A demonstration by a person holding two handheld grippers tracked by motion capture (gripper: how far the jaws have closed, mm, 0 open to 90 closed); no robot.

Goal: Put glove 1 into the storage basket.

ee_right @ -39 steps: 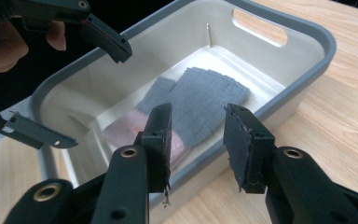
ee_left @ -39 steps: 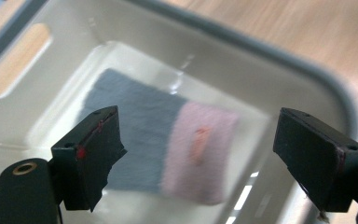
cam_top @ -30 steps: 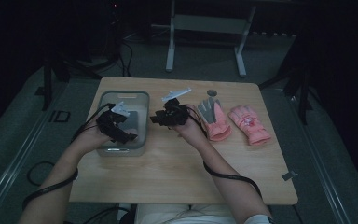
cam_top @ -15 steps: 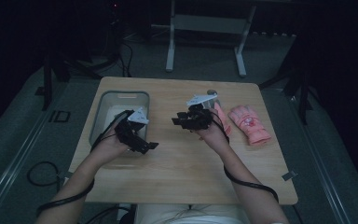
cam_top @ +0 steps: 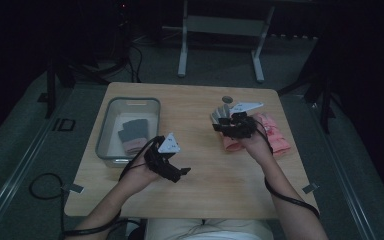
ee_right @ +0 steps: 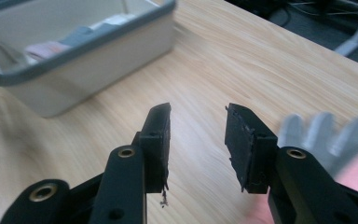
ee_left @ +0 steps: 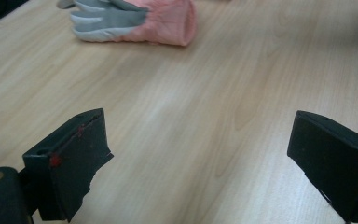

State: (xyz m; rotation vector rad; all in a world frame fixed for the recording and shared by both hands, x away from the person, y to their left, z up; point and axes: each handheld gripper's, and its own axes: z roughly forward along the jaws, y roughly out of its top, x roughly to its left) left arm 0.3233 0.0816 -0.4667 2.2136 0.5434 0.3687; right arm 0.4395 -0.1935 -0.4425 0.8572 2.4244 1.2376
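My left gripper sits in my left hand with its jaws spread wide, nothing between them, held low and pointing ahead and rightward. My left forearm runs back from it at a slant. My right gripper is gripped by my right hand, its jaws parted by a narrower gap and also empty, tips aimed leftward. My right forearm stretches back behind it, a cable trailing along it.
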